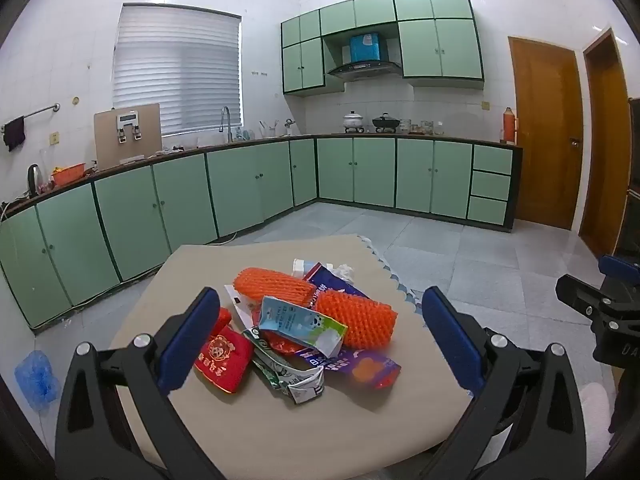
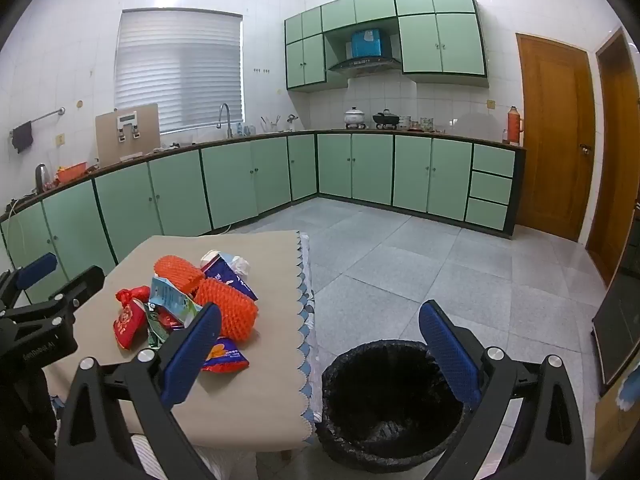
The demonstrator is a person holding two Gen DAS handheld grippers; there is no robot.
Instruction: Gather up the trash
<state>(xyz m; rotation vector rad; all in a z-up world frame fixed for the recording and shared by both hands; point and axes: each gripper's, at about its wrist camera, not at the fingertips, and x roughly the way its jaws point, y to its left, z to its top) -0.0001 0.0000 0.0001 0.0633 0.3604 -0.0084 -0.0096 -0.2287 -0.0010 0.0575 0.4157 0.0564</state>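
Note:
A heap of trash lies on the beige table (image 1: 280, 432): two orange foam nets (image 1: 354, 320), a crushed milk carton (image 1: 300, 326), a red packet (image 1: 224, 356), a purple wrapper (image 1: 360, 368) and a green-white wrapper (image 1: 288, 376). My left gripper (image 1: 320, 340) hovers open just short of the heap, with nothing between its blue pads. My right gripper (image 2: 320, 344) is open too, above the gap between the table's right edge (image 2: 304, 352) and a black-lined trash bin (image 2: 384, 400) on the floor. The heap (image 2: 192, 304) sits left of it.
Green cabinets (image 1: 248, 184) run along the far walls under a counter with pots and a tap. Wooden doors (image 2: 556, 136) stand at the right. Grey tiled floor (image 2: 440, 272) spreads beyond the table. A blue plastic item (image 1: 36, 376) lies on the floor at left.

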